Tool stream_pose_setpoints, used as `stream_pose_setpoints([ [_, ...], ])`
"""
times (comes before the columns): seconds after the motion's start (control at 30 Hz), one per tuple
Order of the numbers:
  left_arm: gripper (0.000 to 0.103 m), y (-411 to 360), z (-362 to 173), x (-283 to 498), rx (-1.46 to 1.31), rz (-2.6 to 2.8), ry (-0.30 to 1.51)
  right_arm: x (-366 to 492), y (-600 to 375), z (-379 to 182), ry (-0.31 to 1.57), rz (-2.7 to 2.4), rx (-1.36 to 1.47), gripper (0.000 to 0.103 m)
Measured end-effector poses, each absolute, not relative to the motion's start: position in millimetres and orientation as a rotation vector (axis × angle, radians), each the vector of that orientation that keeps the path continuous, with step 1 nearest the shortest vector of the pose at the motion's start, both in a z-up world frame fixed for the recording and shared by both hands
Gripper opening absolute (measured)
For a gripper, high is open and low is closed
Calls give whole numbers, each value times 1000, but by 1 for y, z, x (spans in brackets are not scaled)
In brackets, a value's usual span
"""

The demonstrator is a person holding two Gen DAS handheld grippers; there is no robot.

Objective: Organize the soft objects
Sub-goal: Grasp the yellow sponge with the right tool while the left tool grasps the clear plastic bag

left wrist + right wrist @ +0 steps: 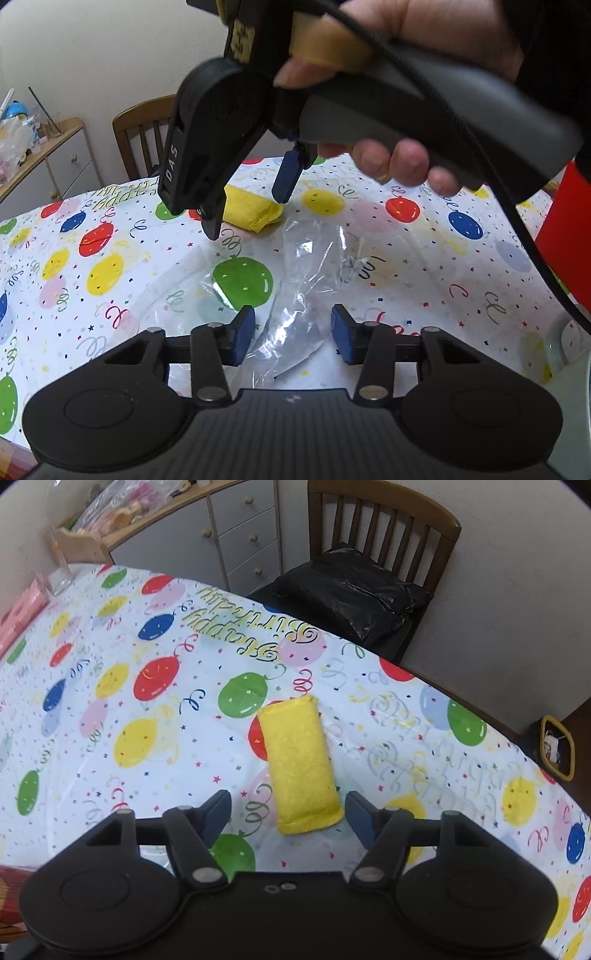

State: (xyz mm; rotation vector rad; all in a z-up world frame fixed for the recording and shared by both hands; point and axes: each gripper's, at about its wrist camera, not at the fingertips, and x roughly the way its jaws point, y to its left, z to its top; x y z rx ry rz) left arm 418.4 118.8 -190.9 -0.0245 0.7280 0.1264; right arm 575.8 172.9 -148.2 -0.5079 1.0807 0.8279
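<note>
A folded yellow cloth lies on the balloon-print tablecloth. My right gripper hangs over its near end, open, one finger on each side and the pads clear of it. The left wrist view shows that right gripper, held in a person's hand, straddling the yellow cloth. A crumpled clear plastic bag lies flat on the table in front of it. My left gripper is open low over the bag's near part, which sits between the blue pads with a gap on each side.
A wooden chair carrying a black plastic bag stands at the table's far edge beside a grey drawer cabinet. A pink box and a glass sit at the far left. A red object stands at the right.
</note>
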Motion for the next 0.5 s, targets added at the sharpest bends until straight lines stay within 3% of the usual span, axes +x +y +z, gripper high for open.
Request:
stream_pose_setpoints([
  [0.1, 40, 119, -191, 417, -23, 131, 719, 576, 177, -154, 1072, 822, -521, 66],
  [0.27, 35, 122, -191, 417, -31, 138, 708, 576, 180, -159, 1050, 806, -537, 57],
  [0.37, 33, 121, -191, 417, -31, 137, 705, 576, 178, -157, 1036, 797, -525, 39],
  [0.5, 29, 120, -191, 417, -30, 134, 705, 574, 174, -156, 1030, 789, -511, 38],
])
